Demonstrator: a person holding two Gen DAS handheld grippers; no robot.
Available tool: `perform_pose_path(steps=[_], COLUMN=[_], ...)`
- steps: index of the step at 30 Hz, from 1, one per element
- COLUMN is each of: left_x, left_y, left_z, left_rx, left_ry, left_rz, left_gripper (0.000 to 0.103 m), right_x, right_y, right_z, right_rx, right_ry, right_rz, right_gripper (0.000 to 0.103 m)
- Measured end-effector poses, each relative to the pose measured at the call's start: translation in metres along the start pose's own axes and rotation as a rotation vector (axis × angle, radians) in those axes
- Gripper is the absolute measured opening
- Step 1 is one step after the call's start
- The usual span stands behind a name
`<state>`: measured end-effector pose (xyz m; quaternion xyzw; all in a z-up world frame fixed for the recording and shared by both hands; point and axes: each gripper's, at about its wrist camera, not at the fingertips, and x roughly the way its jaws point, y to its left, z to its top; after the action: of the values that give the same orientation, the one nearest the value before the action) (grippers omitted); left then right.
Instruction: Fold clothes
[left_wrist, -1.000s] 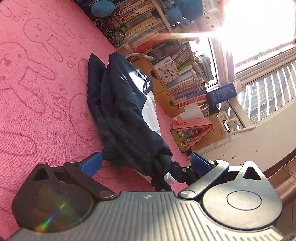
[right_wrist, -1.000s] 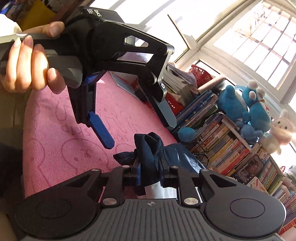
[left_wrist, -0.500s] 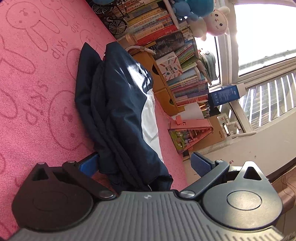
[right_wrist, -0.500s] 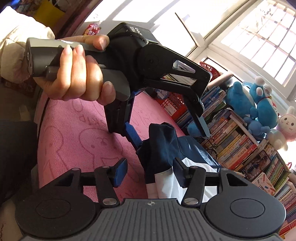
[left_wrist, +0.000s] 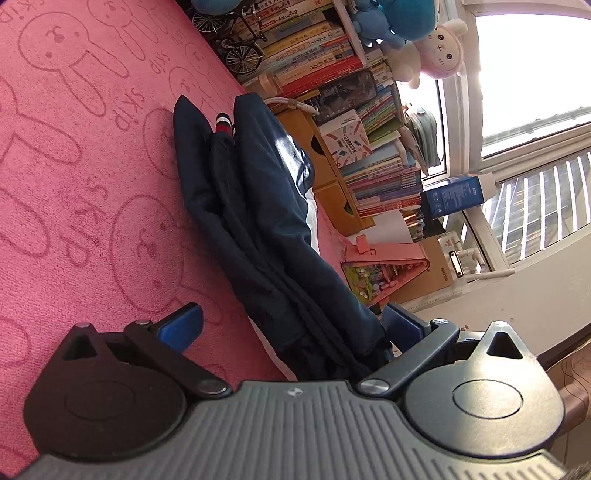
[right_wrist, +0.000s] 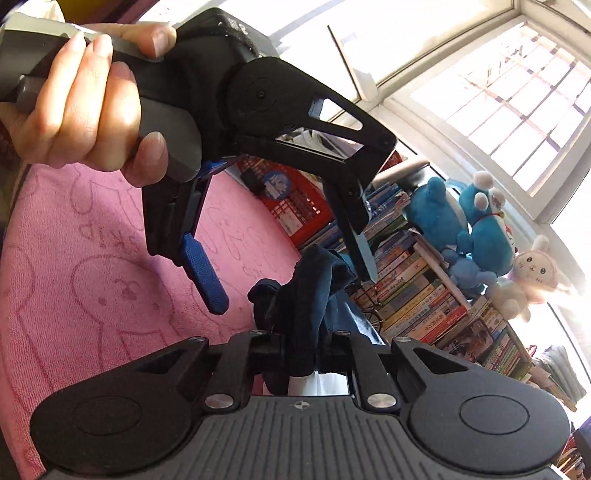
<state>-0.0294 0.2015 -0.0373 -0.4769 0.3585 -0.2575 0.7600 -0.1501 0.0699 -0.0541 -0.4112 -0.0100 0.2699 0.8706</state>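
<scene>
1. Pink towel cloth (left_wrist: 92, 192) with printed rabbits and the word SKIP covers the surface on the left side of both views.
2. On this cloth lies the dark navy garment (left_wrist: 258, 221), bunched into a long ridge that runs from the books toward the camera. A white part of it shows along its right edge, and a small striped tab sits near its far end.
3. The left gripper (left_wrist: 291, 325) has its jaws wide apart. The near end of the garment lies between the blue pads; it reaches the right pad, while the left pad stands clear over the pink cloth.
4. In the right wrist view, a hand (right_wrist: 77, 107) holds the left gripper from above and left, with its fingers (right_wrist: 203, 273) pointing down to the garment.
5. The right gripper (right_wrist: 301, 350) is closed tight on a raised fold of the navy garment, which stands up between its jaws.
6. To the right are stacked books (left_wrist: 332, 62) and blue and pink plush toys (right_wrist: 476, 229) below a bright window (left_wrist: 535, 74).
</scene>
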Motion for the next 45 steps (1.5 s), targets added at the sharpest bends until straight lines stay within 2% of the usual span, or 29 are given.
perform_pose_path(steps=[1,5,10,12,15,17,20,24,25,27,29,30,31,32,34,35,38,40,41,42,43,45], left_x=[0.004,0.028,0.056,0.057,0.052,0.047,0.04,0.041,0.041,0.042,0.04,0.04,0.041,0.042,0.042,0.042,0.041,0.041,0.041,0.04,0.04,0.039], left_y=[0.002,-0.003,-0.012,-0.016,-0.017,-0.014,-0.003,-0.005,-0.006,-0.003,-0.001,0.0,-0.001,-0.001,-0.001,0.0,0.003,0.004,0.005,0.005,0.006,0.008], left_z=[0.003,0.021,0.027,0.021,0.012,0.009,0.009,0.004,0.003,0.003,0.004,0.005,0.004,0.004,0.004,0.005,0.008,0.009,0.009,0.009,0.009,0.01], left_rx=[-0.018,-0.02,0.032,0.092,0.153,0.171,0.129,0.135,0.139,0.131,0.124,0.122,0.128,0.134,0.135,0.134,0.124,0.125,0.127,0.129,0.131,0.134], left_ry=[0.008,0.013,0.023,0.019,0.001,-0.01,-0.028,-0.053,-0.058,-0.064,-0.064,-0.064,-0.064,-0.064,-0.063,-0.061,-0.049,-0.039,-0.035,-0.031,-0.028,-0.019], left_rz=[-0.017,-0.008,0.074,0.118,0.188,0.22,0.203,0.219,0.225,0.218,0.208,0.205,0.208,0.212,0.207,0.201,0.186,0.181,0.177,0.173,0.168,0.153], left_gripper=[0.103,0.103,0.103,0.099,0.081,0.059,0.047,0.043,0.042,0.039,0.036,0.036,0.036,0.036,0.035,0.034,0.032,0.031,0.031,0.03,0.029,0.028], right_x=[-0.002,-0.009,-0.023,-0.025,-0.023,-0.021,-0.019,-0.014,-0.015,-0.021,-0.023,-0.023,-0.022,-0.02,-0.005,0.003,0.033,0.063,0.076,0.095,0.109,0.13], right_y=[-0.003,-0.005,-0.006,-0.012,-0.027,-0.041,-0.065,-0.081,-0.087,-0.108,-0.142,-0.161,-0.181,-0.201,-0.234,-0.245,-0.26,-0.262,-0.263,-0.261,-0.259,-0.257], right_z=[-0.001,-0.004,-0.002,-0.004,-0.009,-0.014,-0.021,-0.03,-0.033,-0.046,-0.073,-0.09,-0.107,-0.125,-0.169,-0.188,-0.232,-0.241,-0.238,-0.232,-0.228,-0.224], right_rx=[0.015,0.019,0.055,0.104,0.222,0.325,0.482,0.565,0.582,0.686,0.884,1.0,1.116,1.235,1.434,1.508,1.657,1.649,1.612,1.559,1.525,1.466], right_ry=[-0.011,-0.023,-0.035,-0.041,-0.036,-0.031,-0.025,-0.012,-0.019,-0.03,-0.031,-0.03,-0.029,-0.015,0.092,0.139,0.206,0.244,0.256,0.269,0.278,0.286], right_rz=[-0.011,0.014,0.09,0.145,0.247,0.325,0.436,0.54,0.565,0.643,0.691,0.701,0.709,0.702,0.626,0.601,0.596,0.618,0.627,0.658,0.68,0.692], right_gripper=[0.014,0.014,0.014,0.014,0.014,0.015,0.016,0.021,0.024,0.044,0.093,0.098,0.099,0.1,0.1,0.099,0.093,0.088,0.08,0.076,0.061,0.057])
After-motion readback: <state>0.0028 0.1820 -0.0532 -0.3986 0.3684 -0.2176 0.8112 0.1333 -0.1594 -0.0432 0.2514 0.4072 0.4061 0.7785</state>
